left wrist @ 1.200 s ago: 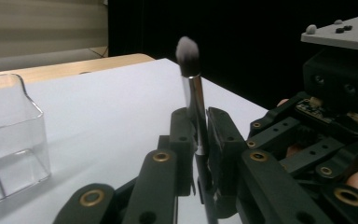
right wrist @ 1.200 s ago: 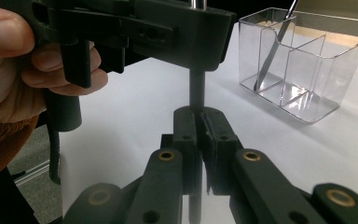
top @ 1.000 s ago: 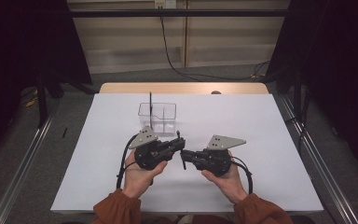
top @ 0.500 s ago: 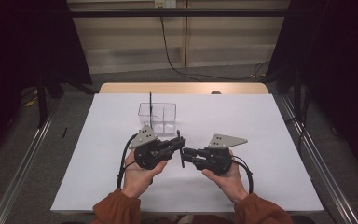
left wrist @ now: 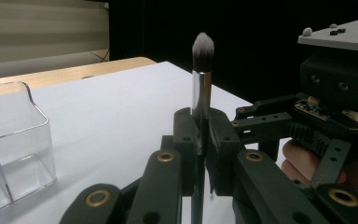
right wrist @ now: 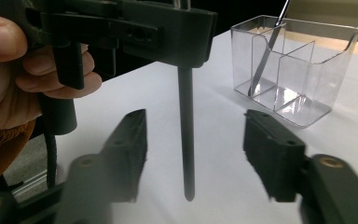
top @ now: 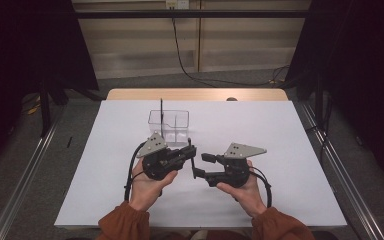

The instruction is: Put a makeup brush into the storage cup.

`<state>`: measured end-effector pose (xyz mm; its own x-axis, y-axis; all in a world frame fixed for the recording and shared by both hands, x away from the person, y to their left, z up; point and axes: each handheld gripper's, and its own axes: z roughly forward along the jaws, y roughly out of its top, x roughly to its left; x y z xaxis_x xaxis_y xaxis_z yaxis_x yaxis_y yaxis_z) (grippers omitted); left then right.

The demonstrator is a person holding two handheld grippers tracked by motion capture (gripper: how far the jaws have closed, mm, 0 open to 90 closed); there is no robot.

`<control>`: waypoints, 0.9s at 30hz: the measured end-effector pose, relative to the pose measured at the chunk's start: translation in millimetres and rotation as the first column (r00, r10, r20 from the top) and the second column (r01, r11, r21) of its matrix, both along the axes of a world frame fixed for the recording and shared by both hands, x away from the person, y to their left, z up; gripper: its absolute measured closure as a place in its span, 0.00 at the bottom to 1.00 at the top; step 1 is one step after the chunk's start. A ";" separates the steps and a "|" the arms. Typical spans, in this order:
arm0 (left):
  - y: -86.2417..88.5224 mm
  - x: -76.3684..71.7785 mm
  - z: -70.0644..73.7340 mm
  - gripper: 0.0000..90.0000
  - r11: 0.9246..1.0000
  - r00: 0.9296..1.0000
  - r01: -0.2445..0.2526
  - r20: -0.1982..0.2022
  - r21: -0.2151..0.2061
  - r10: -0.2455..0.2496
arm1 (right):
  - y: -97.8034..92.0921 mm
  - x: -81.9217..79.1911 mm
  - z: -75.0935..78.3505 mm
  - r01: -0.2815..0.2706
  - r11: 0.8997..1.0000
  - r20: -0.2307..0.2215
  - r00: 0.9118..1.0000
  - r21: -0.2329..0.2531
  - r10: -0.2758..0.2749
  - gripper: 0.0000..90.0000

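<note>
A makeup brush (left wrist: 201, 84) with a black handle, silver ferrule and pale bristle tip stands upright in my left gripper (left wrist: 200, 140), which is shut on its handle. In the high view the left gripper (top: 190, 149) is held just in front of a clear organizer (top: 169, 125). My right gripper (right wrist: 198, 154) is open, its jaws on either side of the brush handle's (right wrist: 185, 130) lower end without touching it. The handle's tip hangs just above the white table. In the high view the right gripper (top: 200, 165) faces the left one closely.
The clear organizer (right wrist: 298, 60) has several compartments, and a thin dark tool (right wrist: 265, 51) leans in one. It stands mid-table on the white surface (top: 290, 145). Beyond the far edge is a wooden strip (top: 195, 94); dark curtains flank the table.
Almost nothing. Both hands stay in place with the brush still upright in the left gripper. The right gripper has shifted only slightly near it.
</note>
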<state>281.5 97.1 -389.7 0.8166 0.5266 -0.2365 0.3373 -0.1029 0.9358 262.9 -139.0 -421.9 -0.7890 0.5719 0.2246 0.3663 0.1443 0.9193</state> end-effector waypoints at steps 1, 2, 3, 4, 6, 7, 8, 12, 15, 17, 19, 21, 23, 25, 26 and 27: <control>0.3 -0.2 0.2 0.93 1.000 1.000 -0.005 0.001 -0.001 0.005 | -0.3 -0.1 0.2 0.002 1.000 0.004 1.000 0.001 -0.002 0.35; 1.1 -0.1 0.6 0.93 1.000 1.000 -0.012 0.006 0.001 0.012 | -0.7 0.1 0.3 0.004 1.000 0.002 1.000 0.006 -0.004 0.32; 1.7 -0.1 0.7 0.93 1.000 1.000 -0.019 0.008 0.004 0.019 | -1.5 0.7 0.5 0.007 1.000 0.000 1.000 0.012 -0.007 0.28; 2.2 0.2 0.8 0.93 1.000 1.000 -0.025 0.005 0.000 0.025 | -1.9 0.9 0.6 0.012 1.000 0.002 1.000 0.014 -0.012 0.27; 3.6 0.6 0.8 0.93 1.000 1.000 -0.029 0.005 0.002 0.029 | -3.3 1.4 0.5 0.014 1.000 0.010 1.000 0.006 -0.014 0.22; 4.3 0.4 0.8 0.93 0.999 0.999 -0.032 0.005 0.004 0.032 | -3.7 1.6 0.5 0.018 1.000 0.013 1.000 0.002 -0.018 0.19; 4.8 0.0 0.9 0.93 0.999 0.999 -0.032 0.006 0.006 0.032 | -4.4 1.8 0.7 0.023 1.000 0.006 1.000 0.005 -0.023 0.18; 6.5 -0.9 1.4 0.93 0.999 0.999 -0.032 0.010 0.012 0.032 | -7.3 2.3 0.6 0.008 1.000 0.010 1.000 0.009 -0.008 0.09; 8.7 -1.5 1.9 0.93 0.999 0.999 -0.033 0.012 0.017 0.033 | -9.3 1.9 0.7 0.012 1.000 0.018 1.000 -0.009 -0.011 0.10; 11.9 -1.8 1.9 0.93 0.999 0.999 -0.037 0.011 0.017 0.037 | -9.4 1.7 0.6 0.028 0.999 0.018 0.999 -0.028 -0.027 0.10; 14.5 -1.7 1.7 0.93 0.999 0.999 -0.045 0.013 0.017 0.045 | -9.6 1.4 0.5 0.055 0.997 0.024 0.998 -0.053 -0.054 0.11; 18.7 -1.2 1.9 0.93 0.999 0.999 -0.050 0.014 0.021 0.049 | -11.4 0.8 0.4 0.070 0.996 0.014 0.998 -0.063 -0.069 0.11; 21.5 -1.2 2.3 0.93 0.998 0.998 -0.057 0.015 0.020 0.056 | -12.4 0.5 0.5 0.089 0.993 0.012 0.996 -0.073 -0.088 0.11; 23.9 -1.4 2.7 0.93 0.998 0.998 -0.061 0.017 0.021 0.061 | -14.9 -0.5 0.7 0.099 0.992 0.025 0.995 -0.077 -0.097 0.10; 25.9 -1.4 2.8 0.93 0.998 0.998 -0.062 0.017 0.026 0.061 | -16.1 -0.8 0.6 0.103 0.992 0.027 0.995 -0.071 -0.101 0.09; 26.7 -1.3 2.8 0.93 0.998 0.998 -0.065 0.016 0.024 0.065 | -18.3 -1.0 0.3 0.111 0.992 0.028 0.994 -0.063 -0.110 0.09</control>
